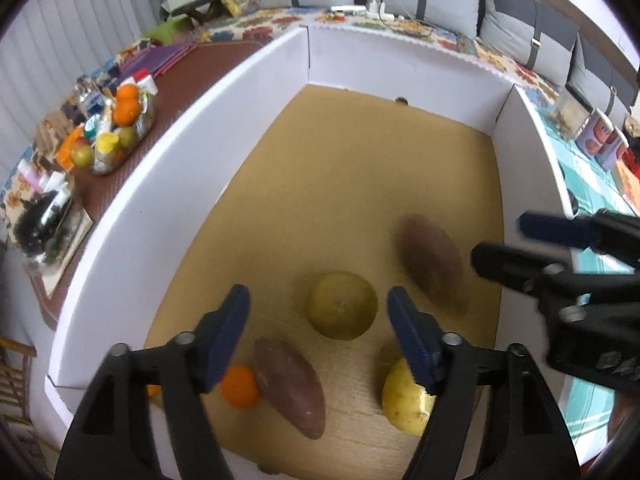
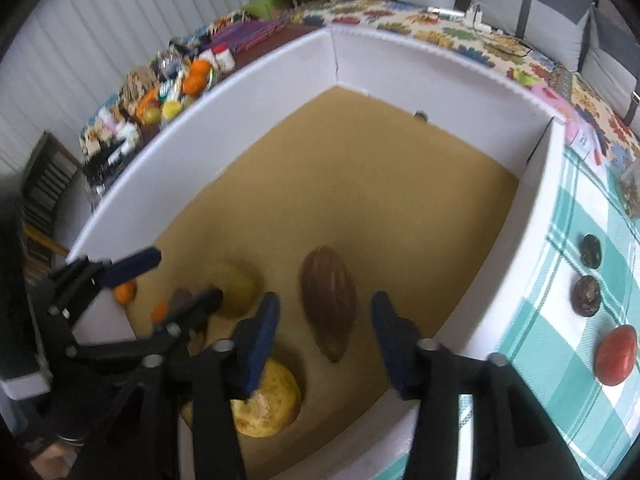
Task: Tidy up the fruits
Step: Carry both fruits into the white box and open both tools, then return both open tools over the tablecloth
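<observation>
A white-walled box [image 1: 168,184] with a tan floor holds the produce. In the left wrist view my left gripper [image 1: 318,312] is open and empty above a round yellow-green fruit [image 1: 343,305], with a brown sweet potato [image 1: 290,386], a small orange [image 1: 240,387] and a yellow potato-like fruit [image 1: 404,400] near its fingers. A second brown sweet potato [image 1: 432,260] lies to the right, blurred. My right gripper [image 2: 325,306] is open and empty above that sweet potato [image 2: 329,300], with the yellow fruit [image 2: 268,400] below its left finger. The right gripper also shows in the left wrist view [image 1: 500,240].
Right of the box, a teal checked cloth [image 2: 568,312] carries a red fruit [image 2: 616,354] and two dark round fruits [image 2: 586,295]. Left of the box, a tray [image 1: 112,132] holds oranges, green fruits and small bottles. Cushions and a floral cover lie behind.
</observation>
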